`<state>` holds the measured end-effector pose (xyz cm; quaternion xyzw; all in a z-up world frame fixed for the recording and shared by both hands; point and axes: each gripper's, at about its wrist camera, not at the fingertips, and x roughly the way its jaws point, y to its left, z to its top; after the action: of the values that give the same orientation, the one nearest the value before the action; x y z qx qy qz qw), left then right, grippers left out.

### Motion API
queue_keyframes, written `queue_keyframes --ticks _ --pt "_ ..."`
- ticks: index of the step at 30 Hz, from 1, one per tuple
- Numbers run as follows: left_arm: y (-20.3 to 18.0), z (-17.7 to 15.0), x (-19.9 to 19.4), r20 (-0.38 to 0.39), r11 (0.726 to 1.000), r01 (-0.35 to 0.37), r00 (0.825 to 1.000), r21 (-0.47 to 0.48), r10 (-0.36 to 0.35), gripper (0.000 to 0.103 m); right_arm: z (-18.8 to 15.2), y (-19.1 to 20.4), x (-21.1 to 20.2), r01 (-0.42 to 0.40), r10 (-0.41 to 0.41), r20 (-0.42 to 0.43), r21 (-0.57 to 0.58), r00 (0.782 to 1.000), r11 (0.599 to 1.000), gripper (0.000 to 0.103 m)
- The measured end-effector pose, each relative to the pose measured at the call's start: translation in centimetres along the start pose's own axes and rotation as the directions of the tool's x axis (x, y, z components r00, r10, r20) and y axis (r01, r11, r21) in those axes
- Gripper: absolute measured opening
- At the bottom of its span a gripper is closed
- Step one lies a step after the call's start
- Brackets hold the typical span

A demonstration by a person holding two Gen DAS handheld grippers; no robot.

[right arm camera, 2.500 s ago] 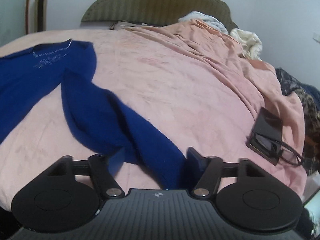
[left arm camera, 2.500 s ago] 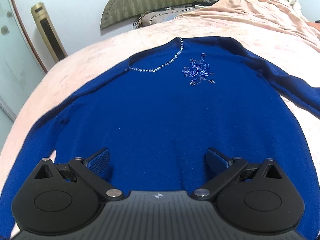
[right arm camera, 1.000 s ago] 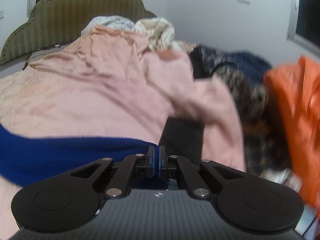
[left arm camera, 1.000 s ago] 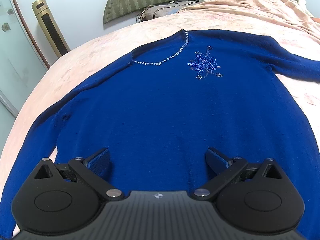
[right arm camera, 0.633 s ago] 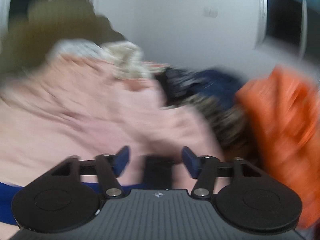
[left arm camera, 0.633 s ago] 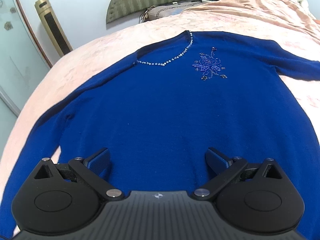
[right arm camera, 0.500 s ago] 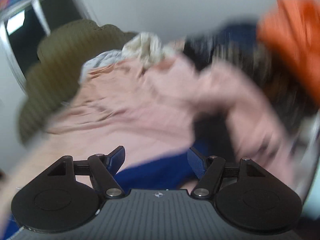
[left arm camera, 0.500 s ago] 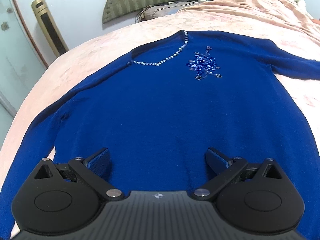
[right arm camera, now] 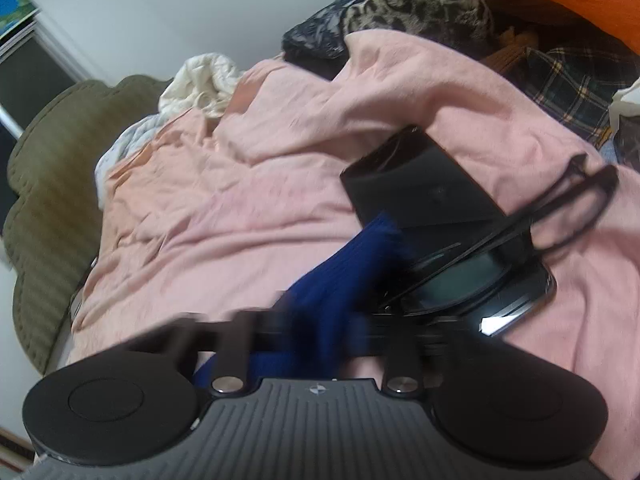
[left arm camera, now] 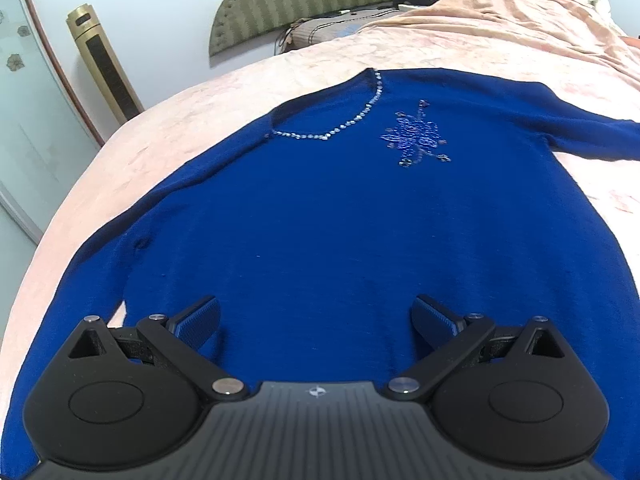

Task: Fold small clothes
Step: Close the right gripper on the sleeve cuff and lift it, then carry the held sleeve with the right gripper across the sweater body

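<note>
pink bed, blue sweater spread flat for folding.
left tongs gape empty above the hem; right tongs, just closing, pinch the sleeve end beside a phone.

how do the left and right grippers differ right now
The left gripper has its jaws wide apart over the blue sweater, with nothing pinched. The right gripper has just closed its jaws on the sweater sleeve, beside the black phone and glasses. The left view is sharp; the right is blurred. Both point down at the pink bedspread.
</note>
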<state>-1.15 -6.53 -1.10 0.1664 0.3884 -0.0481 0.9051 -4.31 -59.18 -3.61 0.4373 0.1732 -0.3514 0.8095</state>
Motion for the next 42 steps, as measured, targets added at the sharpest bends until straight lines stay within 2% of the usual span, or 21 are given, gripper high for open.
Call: queue_keyframes --ticks 3,6,9,10,12,14,16,20,24,29,31,35,42 --pt "0.5 0.4 0.1 0.004 1.0 -0.012 1.0 -0.002 0.012 0.103 1.7 0.6 -1.1 -0.019 0.021 0.047 -0.036 0.999 0.999 0.009" --pt "1.2 1.1 0.2 0.02 1.0 -0.026 0.999 -0.012 0.026 0.103 3.8 1.9 -4.0 -0.012 0.033 0.175 -0.118 0.984 0.993 0.009" --pt "1.8 1.6 0.9 0.012 0.999 -0.014 1.0 -0.031 0.015 0.103 4.5 3.4 -6.1 0.069 0.002 0.307 -0.22 0.952 0.973 0.009" --pt "1.9 1.7 1.2 0.003 0.999 -0.01 1.0 -0.034 0.01 0.103 4.2 4.1 -6.0 0.109 -0.018 0.315 -0.271 0.949 0.956 0.009" --pt "2.1 1.8 1.7 -0.01 0.999 -0.007 1.0 -0.033 0.006 0.103 3.3 4.7 -5.3 0.138 -0.043 0.284 -0.324 0.958 0.936 0.009" --pt "2.3 1.8 2.1 -0.017 0.999 -0.015 1.0 -0.028 0.014 0.103 2.0 5.2 -5.2 0.104 -0.018 0.252 -0.332 0.968 0.938 0.009" --pt "2.6 1.8 2.5 -0.024 0.999 -0.021 0.999 -0.031 0.021 0.103 0.1 6.7 -5.7 0.058 0.034 0.223 -0.392 0.974 0.918 0.009" --pt "3.4 1.8 3.2 -0.043 0.998 -0.013 0.999 -0.054 0.011 0.103 -4.0 11.4 -6.8 -0.073 0.166 0.134 -0.522 0.977 0.85 0.009" --pt "4.3 1.6 3.8 -0.055 0.997 -0.015 0.998 -0.076 0.011 0.103 -8.3 16.0 -7.5 -0.201 0.268 0.017 -0.616 0.963 0.762 0.009" --pt "5.4 1.5 4.0 -0.052 0.996 -0.039 0.998 -0.085 0.035 0.103 -14.0 20.6 -7.4 -0.323 0.32 -0.133 -0.67 0.938 0.668 0.009" --pt "5.9 1.5 4.1 -0.051 0.995 -0.043 0.998 -0.092 0.039 0.103 -16.1 22.1 -7.3 -0.362 0.326 -0.187 -0.677 0.927 0.64 0.009" --pt "6.8 1.4 4.3 -0.05 0.993 -0.05 0.998 -0.105 0.045 0.103 -20.4 25.2 -8.0 -0.402 0.333 -0.243 -0.702 0.911 0.587 0.009" --pt "7.8 1.3 4.6 -0.049 0.992 -0.058 0.997 -0.115 0.052 0.103 -24.7 28.7 -8.4 -0.445 0.329 -0.308 -0.719 0.893 0.535 0.009"
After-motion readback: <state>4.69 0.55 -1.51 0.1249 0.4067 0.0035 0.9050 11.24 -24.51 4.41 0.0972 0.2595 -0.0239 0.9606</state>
